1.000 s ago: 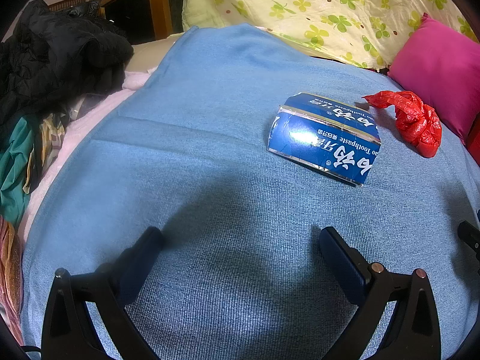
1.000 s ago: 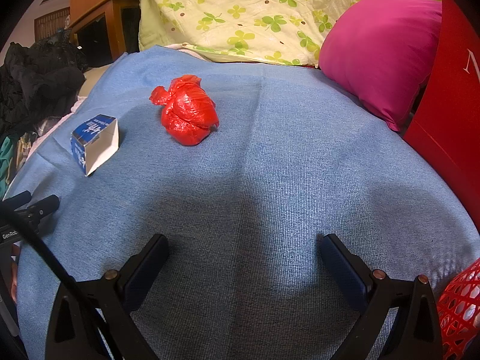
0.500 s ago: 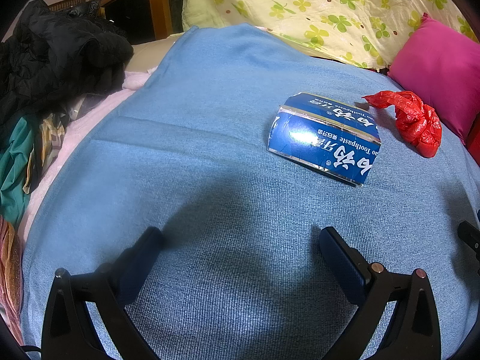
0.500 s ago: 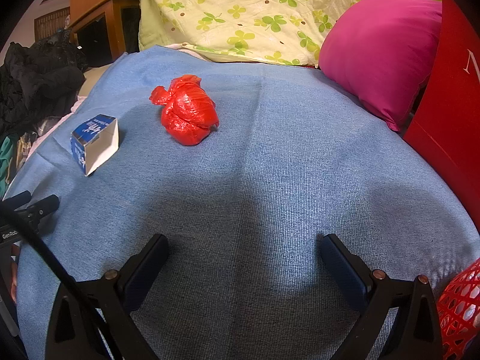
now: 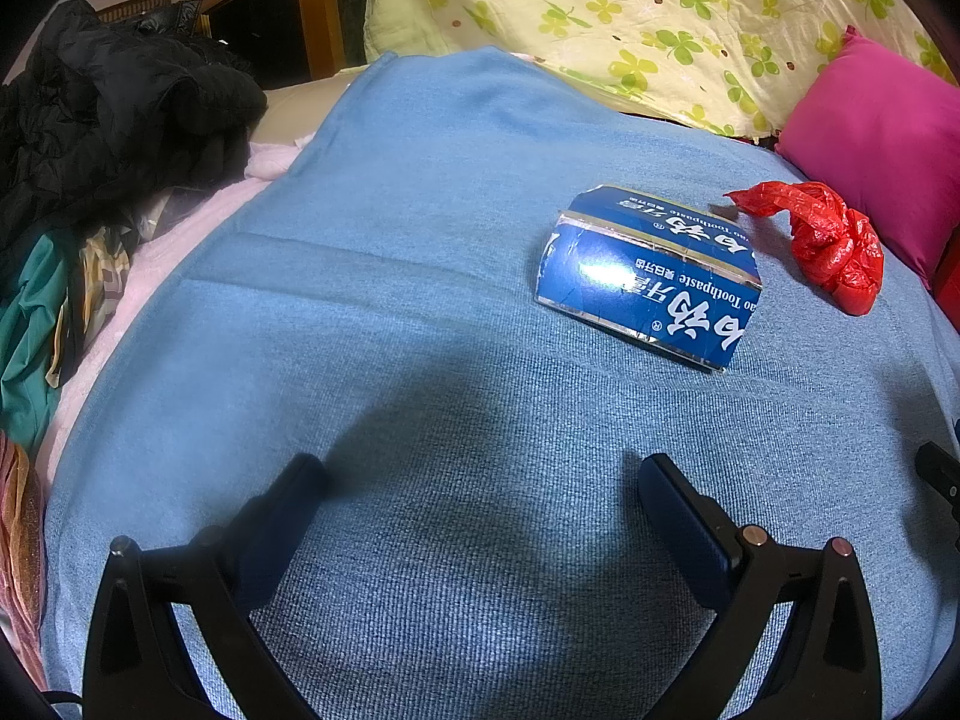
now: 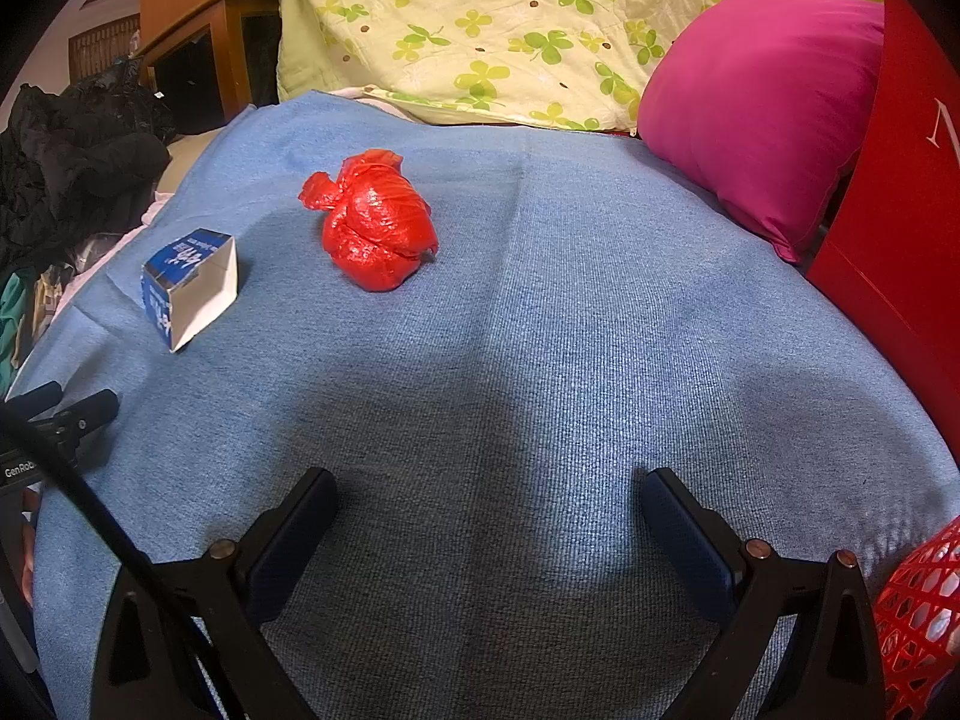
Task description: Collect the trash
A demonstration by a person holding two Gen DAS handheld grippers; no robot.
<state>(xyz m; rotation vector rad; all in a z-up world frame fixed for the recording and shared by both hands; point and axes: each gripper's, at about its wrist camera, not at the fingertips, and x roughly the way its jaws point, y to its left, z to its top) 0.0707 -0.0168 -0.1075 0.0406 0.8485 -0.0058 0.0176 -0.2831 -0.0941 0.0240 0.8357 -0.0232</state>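
A torn blue toothpaste box (image 5: 648,276) lies on the blue blanket (image 5: 420,240), ahead and right of my left gripper (image 5: 480,474). A crumpled red plastic bag (image 5: 828,240) lies just right of the box. My left gripper is open and empty, low over the blanket. In the right wrist view the red bag (image 6: 375,231) is ahead and left of my right gripper (image 6: 489,486), and the box (image 6: 189,285) is further left. My right gripper is open and empty. The left gripper (image 6: 60,420) shows at the left edge.
A magenta pillow (image 6: 756,108) and a red box (image 6: 900,180) stand at the right. A red mesh basket (image 6: 918,618) is at the lower right corner. A floral quilt (image 5: 630,18) lies at the back. Dark clothes (image 5: 108,126) are piled at the left.
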